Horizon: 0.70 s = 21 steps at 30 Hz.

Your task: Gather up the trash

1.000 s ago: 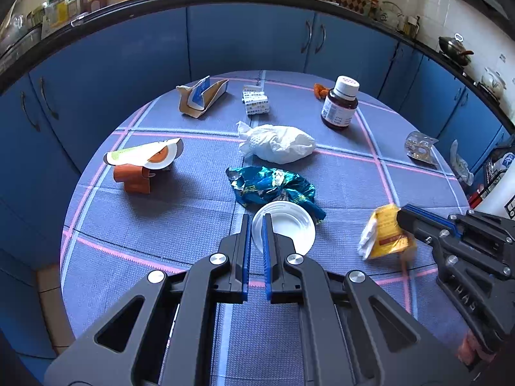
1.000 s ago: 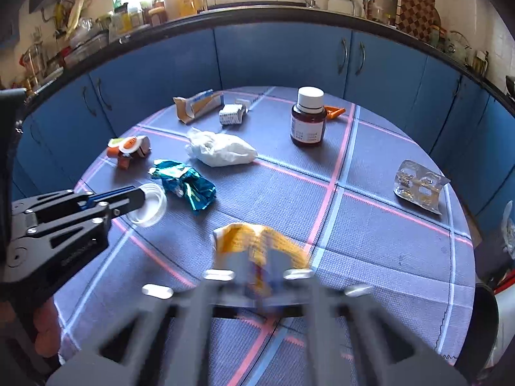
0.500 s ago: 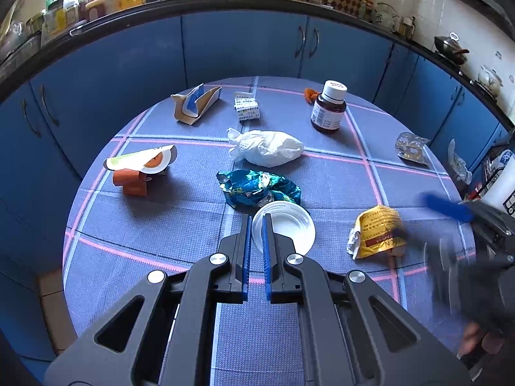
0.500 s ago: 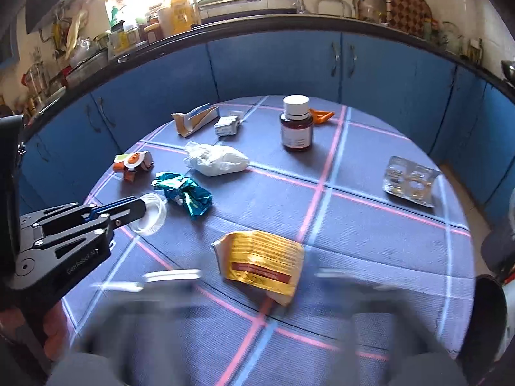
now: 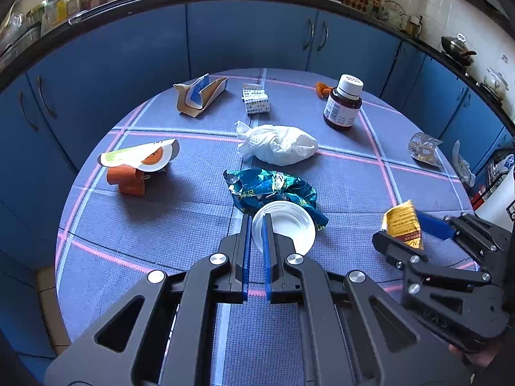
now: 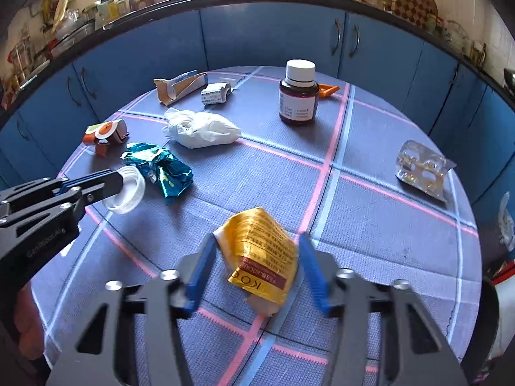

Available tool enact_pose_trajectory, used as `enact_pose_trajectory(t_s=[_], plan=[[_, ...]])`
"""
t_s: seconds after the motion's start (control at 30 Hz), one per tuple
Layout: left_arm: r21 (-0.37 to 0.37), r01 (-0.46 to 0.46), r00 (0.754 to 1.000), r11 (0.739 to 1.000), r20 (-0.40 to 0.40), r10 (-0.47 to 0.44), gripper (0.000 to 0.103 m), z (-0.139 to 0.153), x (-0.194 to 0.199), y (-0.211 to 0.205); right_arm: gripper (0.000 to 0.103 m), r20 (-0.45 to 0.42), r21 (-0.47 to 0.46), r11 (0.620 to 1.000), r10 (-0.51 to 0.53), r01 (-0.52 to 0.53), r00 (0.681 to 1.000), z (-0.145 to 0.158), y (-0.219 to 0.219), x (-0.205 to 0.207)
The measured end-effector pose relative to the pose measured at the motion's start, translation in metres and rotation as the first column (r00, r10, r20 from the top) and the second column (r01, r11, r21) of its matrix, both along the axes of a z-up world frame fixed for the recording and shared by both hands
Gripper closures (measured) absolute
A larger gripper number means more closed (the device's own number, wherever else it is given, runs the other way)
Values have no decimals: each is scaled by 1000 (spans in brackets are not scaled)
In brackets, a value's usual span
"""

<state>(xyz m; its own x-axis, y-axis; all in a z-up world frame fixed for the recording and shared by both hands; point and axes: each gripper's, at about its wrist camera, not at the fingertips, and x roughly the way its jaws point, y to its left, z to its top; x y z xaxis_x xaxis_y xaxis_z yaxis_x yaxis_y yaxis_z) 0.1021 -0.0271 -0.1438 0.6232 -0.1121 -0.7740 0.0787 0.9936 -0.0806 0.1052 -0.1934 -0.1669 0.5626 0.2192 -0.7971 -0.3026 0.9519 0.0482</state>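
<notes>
Left gripper (image 5: 256, 225) pinched on white lid (image 5: 286, 228); right gripper (image 6: 256, 263) wide open, straddling yellow packet (image 6: 260, 251) on table (image 6: 370, 225).

Right claw (image 6: 256, 265) reopened, back astride yellow packet (image 6: 260, 251).

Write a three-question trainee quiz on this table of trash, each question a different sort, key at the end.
1. True or false: the left tongs are shut on the white plastic lid.
2. Multiple choice: which item sits between the right tongs' open fingers? A) brown pill bottle B) yellow packet C) blister pack
3. Fill in: the teal foil wrapper lies nearer the camera than the crumpled white ____.

Key: 1 true; 2 B; 3 tissue.
</notes>
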Motion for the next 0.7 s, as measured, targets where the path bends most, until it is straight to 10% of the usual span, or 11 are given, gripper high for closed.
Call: enact_pose_trajectory(t_s=[0.7], plan=[[26, 157, 978, 987, 138, -159, 96, 53, -16, -84, 73, 139, 59, 991, -129, 122, 982, 63, -70, -43]])
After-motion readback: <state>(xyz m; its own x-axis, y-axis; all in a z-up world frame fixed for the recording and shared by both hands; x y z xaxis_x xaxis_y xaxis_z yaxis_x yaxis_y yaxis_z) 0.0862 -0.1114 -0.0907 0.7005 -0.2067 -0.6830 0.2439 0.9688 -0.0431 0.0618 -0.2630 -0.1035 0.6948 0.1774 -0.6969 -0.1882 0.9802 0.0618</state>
